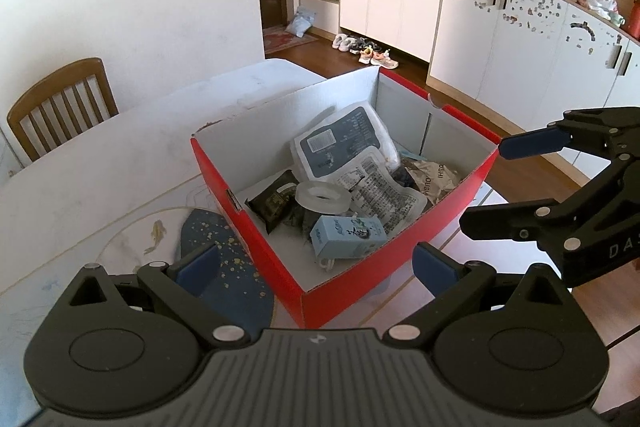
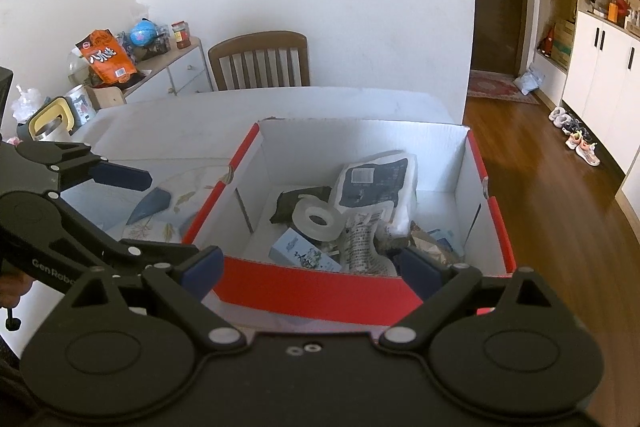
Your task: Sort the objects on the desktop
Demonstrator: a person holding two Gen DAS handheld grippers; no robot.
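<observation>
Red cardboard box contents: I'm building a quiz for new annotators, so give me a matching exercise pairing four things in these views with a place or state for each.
Column 1:
1. clear roll of tape
2. light blue small carton
3. left gripper
4. wooden slat-back chair

Column 2:
a. open, holding nothing
b. at the table's far side
c. nearest the red cardboard box's near wall
d. resting on top of packets

Pairs: 1-d, 2-c, 3-a, 4-b
</observation>
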